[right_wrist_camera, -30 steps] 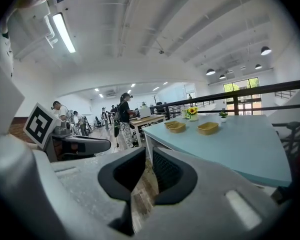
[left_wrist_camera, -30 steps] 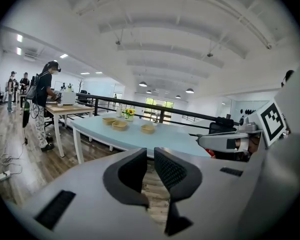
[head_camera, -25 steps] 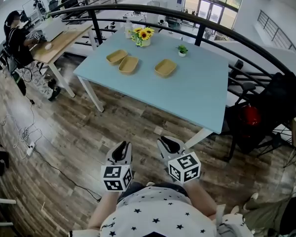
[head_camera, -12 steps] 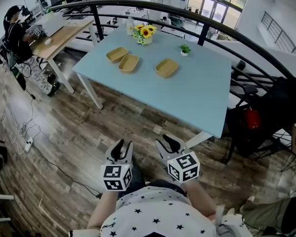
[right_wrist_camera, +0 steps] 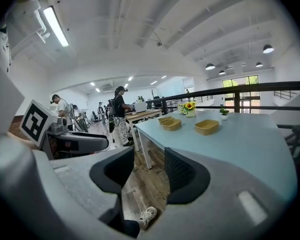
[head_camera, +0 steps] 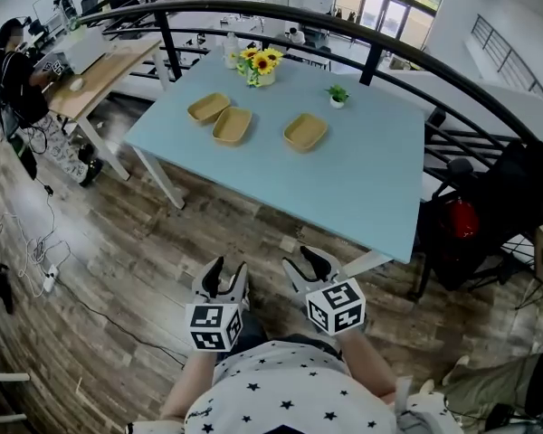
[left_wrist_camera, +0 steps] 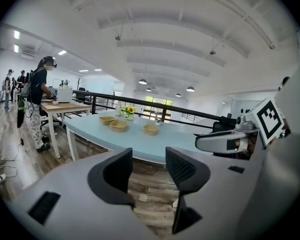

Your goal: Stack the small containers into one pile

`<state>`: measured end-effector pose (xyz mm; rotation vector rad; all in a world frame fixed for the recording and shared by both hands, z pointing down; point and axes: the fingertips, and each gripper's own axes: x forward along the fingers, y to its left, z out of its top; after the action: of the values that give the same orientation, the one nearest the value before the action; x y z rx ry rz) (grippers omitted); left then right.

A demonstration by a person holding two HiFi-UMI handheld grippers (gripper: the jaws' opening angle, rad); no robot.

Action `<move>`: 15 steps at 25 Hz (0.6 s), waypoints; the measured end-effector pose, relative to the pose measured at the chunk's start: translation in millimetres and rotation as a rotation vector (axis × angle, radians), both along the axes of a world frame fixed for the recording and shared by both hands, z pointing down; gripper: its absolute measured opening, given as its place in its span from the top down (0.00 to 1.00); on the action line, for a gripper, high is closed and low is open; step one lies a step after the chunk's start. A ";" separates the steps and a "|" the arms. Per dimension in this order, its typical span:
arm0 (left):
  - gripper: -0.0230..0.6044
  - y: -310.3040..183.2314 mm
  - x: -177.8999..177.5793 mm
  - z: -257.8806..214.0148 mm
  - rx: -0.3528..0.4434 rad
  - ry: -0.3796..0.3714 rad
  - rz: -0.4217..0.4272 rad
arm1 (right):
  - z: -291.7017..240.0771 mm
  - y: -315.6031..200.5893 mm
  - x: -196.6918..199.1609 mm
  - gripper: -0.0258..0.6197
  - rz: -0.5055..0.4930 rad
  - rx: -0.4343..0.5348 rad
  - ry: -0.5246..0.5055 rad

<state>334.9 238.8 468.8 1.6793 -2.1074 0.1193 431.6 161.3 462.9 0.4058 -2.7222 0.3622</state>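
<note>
1. The three small containers (head_camera: 231,126) lie unstacked at the far side of the blue desk (head_camera: 362,179). Two sit close together on the left and one sits apart to the right, all in front of the sunflower vase (head_camera: 258,64).
2. They appear slightly lower in the head view than a second ago, so the desk looks a little nearer.
3. My left tongs (head_camera: 223,274) have just been opening. They are now spread, with only the wooden floor (head_camera: 118,269) showing between them.
4. My right tongs (head_camera: 308,265) have opened likewise and are empty, well short of the desk.
</note>
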 end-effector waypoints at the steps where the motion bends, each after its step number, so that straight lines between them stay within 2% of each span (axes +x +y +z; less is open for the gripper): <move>1: 0.66 -6.2 -6.8 0.1 0.001 -0.003 0.005 | 0.7 -6.6 -6.2 0.69 0.006 0.000 0.001; 15: 0.61 -102.1 -126.8 -9.9 -0.008 -0.036 0.109 | -16.5 -100.7 -131.4 0.61 0.069 0.033 0.003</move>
<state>208.1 136.7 459.0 1.8000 -2.0389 0.1922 300.2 60.6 446.5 0.5095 -2.7198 0.3351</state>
